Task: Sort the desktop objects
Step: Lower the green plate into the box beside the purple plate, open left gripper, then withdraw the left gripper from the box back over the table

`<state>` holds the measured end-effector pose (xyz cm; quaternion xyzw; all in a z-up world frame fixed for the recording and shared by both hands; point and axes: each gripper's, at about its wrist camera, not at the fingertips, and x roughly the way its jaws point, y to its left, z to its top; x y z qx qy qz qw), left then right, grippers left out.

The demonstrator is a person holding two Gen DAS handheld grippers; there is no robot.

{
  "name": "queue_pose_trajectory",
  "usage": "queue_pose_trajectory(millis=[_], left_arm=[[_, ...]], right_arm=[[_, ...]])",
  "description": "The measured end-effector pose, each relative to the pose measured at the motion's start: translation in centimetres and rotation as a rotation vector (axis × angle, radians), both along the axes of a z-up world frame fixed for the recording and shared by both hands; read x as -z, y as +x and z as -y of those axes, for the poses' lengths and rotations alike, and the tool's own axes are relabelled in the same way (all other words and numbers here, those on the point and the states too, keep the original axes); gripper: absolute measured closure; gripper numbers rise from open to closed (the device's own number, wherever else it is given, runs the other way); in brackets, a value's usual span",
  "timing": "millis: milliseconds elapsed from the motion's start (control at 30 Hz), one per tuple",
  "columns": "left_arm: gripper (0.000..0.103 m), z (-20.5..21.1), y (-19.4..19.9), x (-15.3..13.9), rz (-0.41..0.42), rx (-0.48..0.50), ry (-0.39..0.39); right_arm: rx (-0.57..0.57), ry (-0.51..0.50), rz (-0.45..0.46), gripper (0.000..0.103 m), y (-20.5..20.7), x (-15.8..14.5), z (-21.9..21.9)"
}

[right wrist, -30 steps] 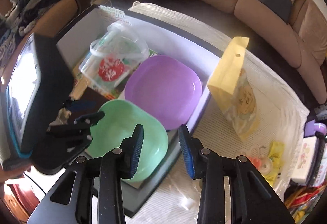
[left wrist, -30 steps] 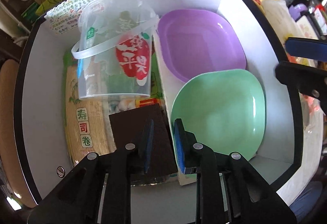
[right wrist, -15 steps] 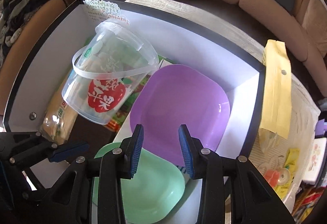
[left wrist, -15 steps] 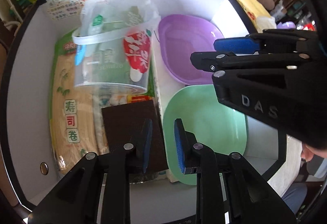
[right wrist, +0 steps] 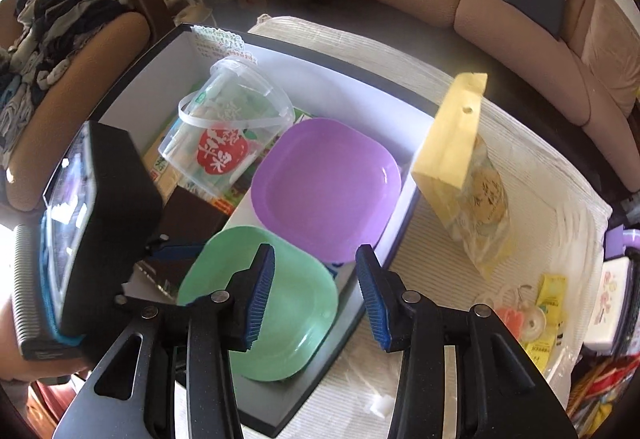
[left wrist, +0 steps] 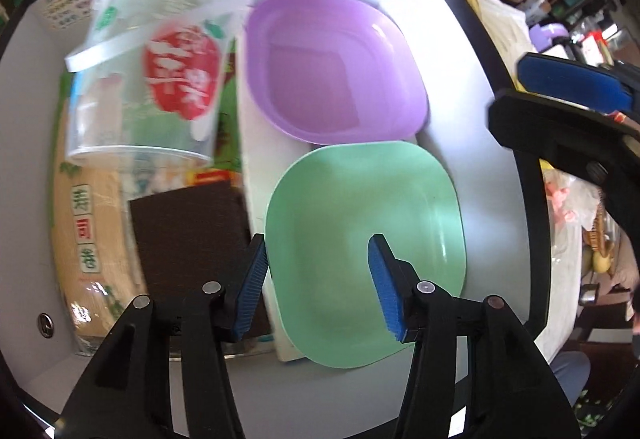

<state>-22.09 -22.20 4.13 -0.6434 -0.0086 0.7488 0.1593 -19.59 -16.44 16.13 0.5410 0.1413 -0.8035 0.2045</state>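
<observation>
Left hand-held gripper (left wrist: pixel 316 281) opening, glossy rounded-square green plate (left wrist: pixel 360 239)

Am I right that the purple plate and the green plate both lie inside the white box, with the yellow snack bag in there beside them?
Not quite. The purple plate and green plate do lie in the white box, but the yellow snack bag stands outside it on the striped mat, as the right wrist view shows.

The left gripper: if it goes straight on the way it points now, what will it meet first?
Most likely the green plate. The left gripper, its jaws just opened with nothing between them, points steeply down at the plate's near half inside the box. Depth is unclear.
</observation>
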Motion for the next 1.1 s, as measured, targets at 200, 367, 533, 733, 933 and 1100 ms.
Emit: queue_pose_trajectory(millis=[200,367,533,733,933,1100], left_arm=[[0.050,0.6,0.7,-1.0,-0.017,-0.036,-0.057],[0.030,2.7,2.6,-4.0,-0.082,-0.082,-0.057],[0.017,3.4,4.2,-6.0,-0.105,-0.082,-0.084],[0.000,5.7,7.6,-8.9,-0.134,-0.111,-0.114],[0.000,6.1,10.6,-10.4,-0.175,-0.143,-0.137],[0.000,6.2,13.5,-12.3,-0.211,-0.169,-0.135]], right_arm=[[-0.015,0.009,-0.022,0.058,1.9,-1.1,-1.4],[-0.008,-0.021,-0.019,0.046,3.1,-0.8,-1.5],[-0.006,-0.033,-0.021,0.042,4.9,-0.2,-1.4],[0.003,-0.055,-0.053,0.023,7.5,-0.6,-1.7],[0.013,-0.088,-0.063,0.000,10.0,-1.7,-1.9],[0.018,-0.099,-0.075,0.000,12.4,-2.9,-2.5]])
